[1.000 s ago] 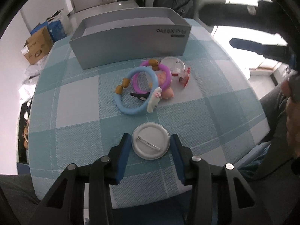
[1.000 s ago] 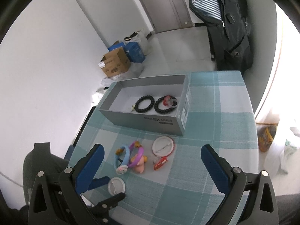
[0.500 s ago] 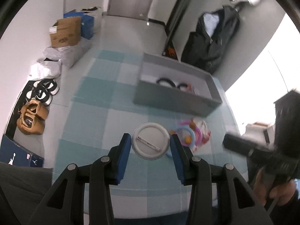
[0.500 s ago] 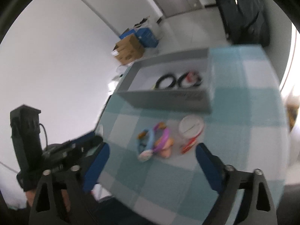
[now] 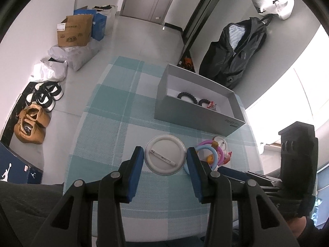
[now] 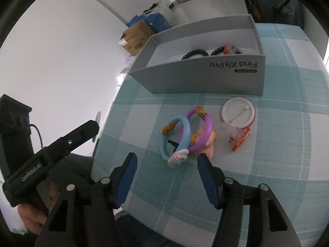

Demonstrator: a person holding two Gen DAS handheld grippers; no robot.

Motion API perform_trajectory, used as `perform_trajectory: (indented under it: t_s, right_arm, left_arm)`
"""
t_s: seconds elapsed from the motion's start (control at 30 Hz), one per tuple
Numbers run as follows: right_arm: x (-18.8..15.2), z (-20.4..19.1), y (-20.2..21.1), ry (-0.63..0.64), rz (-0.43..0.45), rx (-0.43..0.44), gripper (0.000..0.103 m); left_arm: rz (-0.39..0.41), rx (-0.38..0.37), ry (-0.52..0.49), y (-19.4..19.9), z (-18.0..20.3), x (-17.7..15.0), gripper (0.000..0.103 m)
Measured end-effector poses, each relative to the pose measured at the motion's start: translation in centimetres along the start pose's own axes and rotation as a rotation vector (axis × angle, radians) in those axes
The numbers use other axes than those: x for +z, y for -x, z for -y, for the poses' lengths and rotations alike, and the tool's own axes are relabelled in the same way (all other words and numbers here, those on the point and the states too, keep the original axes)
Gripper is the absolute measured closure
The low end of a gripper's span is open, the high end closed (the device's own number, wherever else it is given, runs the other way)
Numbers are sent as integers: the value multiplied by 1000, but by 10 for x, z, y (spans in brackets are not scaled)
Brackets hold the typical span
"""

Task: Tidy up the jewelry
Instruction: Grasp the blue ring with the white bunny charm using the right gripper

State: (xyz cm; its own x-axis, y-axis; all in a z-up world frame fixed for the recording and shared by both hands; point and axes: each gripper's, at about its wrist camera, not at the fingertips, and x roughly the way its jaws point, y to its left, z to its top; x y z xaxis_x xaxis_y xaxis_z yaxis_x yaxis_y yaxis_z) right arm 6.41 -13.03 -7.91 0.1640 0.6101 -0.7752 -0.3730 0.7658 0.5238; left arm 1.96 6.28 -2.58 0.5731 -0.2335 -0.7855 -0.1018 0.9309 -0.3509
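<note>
Gripping one badge (image 5: pixel 164 157), left tool (image 5: pixel 164 160); two bracelets (image 6: pixel 186 131) loose.

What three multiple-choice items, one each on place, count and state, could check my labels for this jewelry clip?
1. Where is the round white pin badge that has its clasp side up?
A. in the box
B. between the left gripper fingers
C. on the floor

2. How many black beaded bracelets lie in the grey cardboard box?
A. two
B. none
C. four

3. What is the state of the right gripper?
A. shut on a ring
B. open, holding nothing
C. out of view

Key: 1 B, the badge sits between the blue pads; 2 A, two dark loops show inside; 3 B, its fingers are spread short of the blue plastic ring.
</note>
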Motion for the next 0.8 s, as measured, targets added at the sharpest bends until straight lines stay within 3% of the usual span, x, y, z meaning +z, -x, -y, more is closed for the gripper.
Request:
perform_trajectory:
  t_s: [0.13,0.27,0.47,0.8]
  right_arm:
    - [3,-2,-6,4,-4,-24,51]
    - [4,0,-11,-7,-15,-40,68]
    - [3,10,-14,-51,-22,-63,87]
    - [1,0,-4,-6,7,-21,88]
  left_arm:
    - [-11,-13,12,0,-4,0,66]
    - [-16,-20,17,0,-6,0,66]
    - [-21,-23,19,-1,-7,0,66]
    - [-30,-3,16,-3,-6,-1,66]
